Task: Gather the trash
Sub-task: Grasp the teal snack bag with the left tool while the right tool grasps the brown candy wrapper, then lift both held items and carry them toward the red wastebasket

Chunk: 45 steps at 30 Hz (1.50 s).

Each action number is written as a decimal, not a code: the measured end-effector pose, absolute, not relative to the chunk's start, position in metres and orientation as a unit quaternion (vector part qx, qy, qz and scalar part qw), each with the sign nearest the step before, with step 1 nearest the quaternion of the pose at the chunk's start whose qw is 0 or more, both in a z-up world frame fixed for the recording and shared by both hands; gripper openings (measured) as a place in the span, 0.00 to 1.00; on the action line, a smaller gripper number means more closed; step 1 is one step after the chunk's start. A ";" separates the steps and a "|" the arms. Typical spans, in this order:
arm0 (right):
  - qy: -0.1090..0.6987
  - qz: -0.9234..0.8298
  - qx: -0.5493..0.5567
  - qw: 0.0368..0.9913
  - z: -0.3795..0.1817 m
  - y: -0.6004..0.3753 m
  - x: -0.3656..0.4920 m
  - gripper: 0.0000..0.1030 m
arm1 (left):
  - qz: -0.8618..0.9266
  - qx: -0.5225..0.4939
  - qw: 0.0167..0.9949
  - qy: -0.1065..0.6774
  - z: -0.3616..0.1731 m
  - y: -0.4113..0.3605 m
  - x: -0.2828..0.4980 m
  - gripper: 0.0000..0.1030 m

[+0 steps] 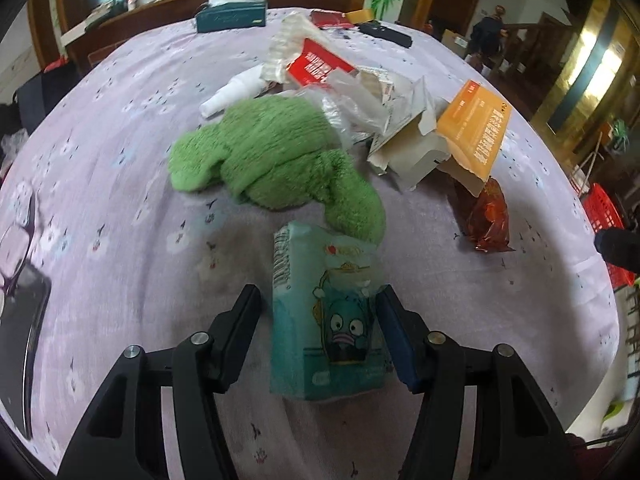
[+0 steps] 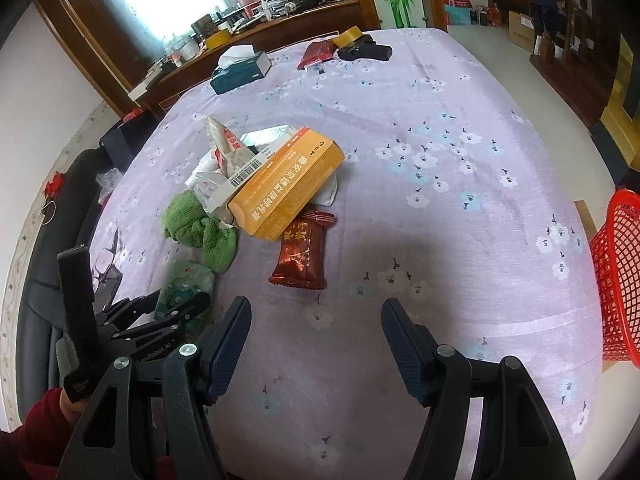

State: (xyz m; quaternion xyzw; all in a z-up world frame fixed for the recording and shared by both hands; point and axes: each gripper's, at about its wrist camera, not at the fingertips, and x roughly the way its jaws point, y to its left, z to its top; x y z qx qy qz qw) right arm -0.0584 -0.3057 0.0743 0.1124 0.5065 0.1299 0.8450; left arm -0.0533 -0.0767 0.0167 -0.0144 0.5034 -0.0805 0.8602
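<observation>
Left wrist view shows the left gripper (image 1: 318, 300) with jaws open around the teal cartoon-printed tissue packet (image 1: 328, 320), so close squarely on its flat sides, while the right gripper (image 2: 316, 320) waits open.

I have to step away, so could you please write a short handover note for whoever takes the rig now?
Left claw: open around the teal tissue pack, one finger touching, not clamped.
Right claw: open, empty, above the tablecloth.
Trash on the table: brown snack wrapper, orange box, torn white cartons, beside a green cloth.
Red basket sits at the table's right edge.
Done: nothing visibly binned.
Left: everything.
</observation>
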 end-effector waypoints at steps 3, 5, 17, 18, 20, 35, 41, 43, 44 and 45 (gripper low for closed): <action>0.511 0.128 0.115 0.842 0.071 -0.300 -0.053 0.70 | -0.101 0.004 0.862 0.497 0.017 -0.084 -0.054 0.26; 0.512 0.128 0.112 0.842 0.069 -0.295 -0.047 0.70 | -0.118 0.005 0.861 0.495 0.018 -0.088 -0.055 0.18; 0.533 0.128 0.083 0.832 0.037 -0.254 0.003 0.70 | -0.140 0.010 0.877 0.459 0.044 -0.072 -0.065 0.12; 0.536 0.126 0.080 0.831 0.034 -0.251 0.007 0.68 | -0.140 0.009 0.878 0.458 0.045 -0.071 -0.065 0.13; 0.539 0.118 0.073 0.831 0.028 -0.247 0.014 0.63 | -0.138 0.009 0.879 0.456 0.046 -0.069 -0.065 0.13; 0.552 0.116 0.100 0.820 0.021 -0.276 -0.011 0.34 | -0.149 0.020 0.884 0.444 0.053 -0.093 -0.068 0.13; 0.515 0.122 0.089 0.844 0.045 -0.286 -0.038 0.34 | -0.146 0.028 0.890 0.432 0.060 -0.113 -0.068 0.13; 0.501 0.121 0.078 0.853 0.053 -0.288 -0.041 0.34 | -0.142 0.031 0.893 0.426 0.064 -0.120 -0.068 0.13; 0.494 0.119 0.073 0.858 0.058 -0.289 -0.044 0.35 | -0.141 0.031 0.894 0.424 0.065 -0.122 -0.068 0.13; 0.488 0.118 0.069 0.862 0.062 -0.289 -0.046 0.35 | -0.140 0.031 0.895 0.423 0.066 -0.123 -0.069 0.13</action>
